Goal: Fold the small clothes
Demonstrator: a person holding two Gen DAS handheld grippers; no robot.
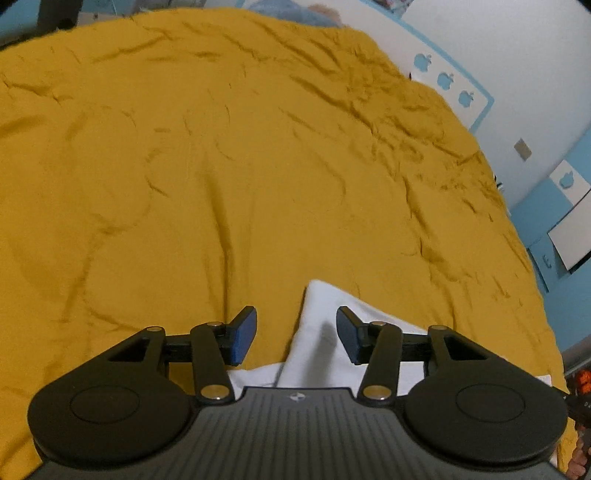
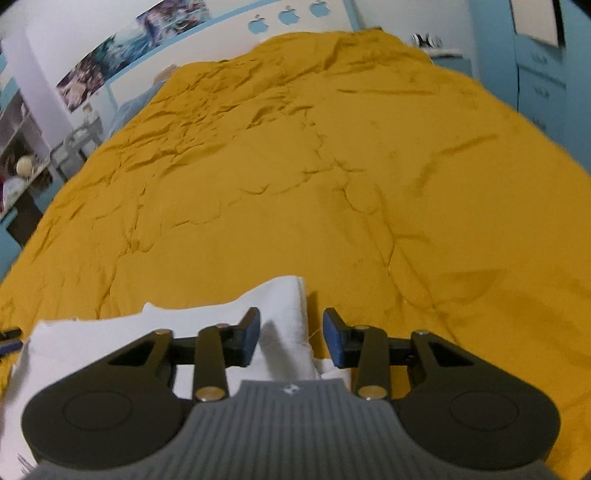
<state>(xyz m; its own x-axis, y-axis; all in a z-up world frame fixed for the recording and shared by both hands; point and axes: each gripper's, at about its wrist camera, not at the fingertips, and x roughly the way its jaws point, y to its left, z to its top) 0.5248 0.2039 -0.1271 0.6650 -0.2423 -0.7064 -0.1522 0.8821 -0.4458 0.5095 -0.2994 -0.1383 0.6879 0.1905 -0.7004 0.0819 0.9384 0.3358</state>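
Note:
A small white garment lies on the mustard-yellow bedspread near the bed's front edge. In the left wrist view its left corner rises in a point between the fingers of my left gripper, which is open and empty. In the right wrist view the same white garment shows its right edge, with a raised fold between the fingers of my right gripper, also open and empty. Much of the garment is hidden under both gripper bodies.
The wrinkled yellow bedspread stretches far ahead. A blue pillow lies at the head of the bed. A blue and white headboard with apple cut-outs, shelves on the left and blue drawers on the right surround the bed.

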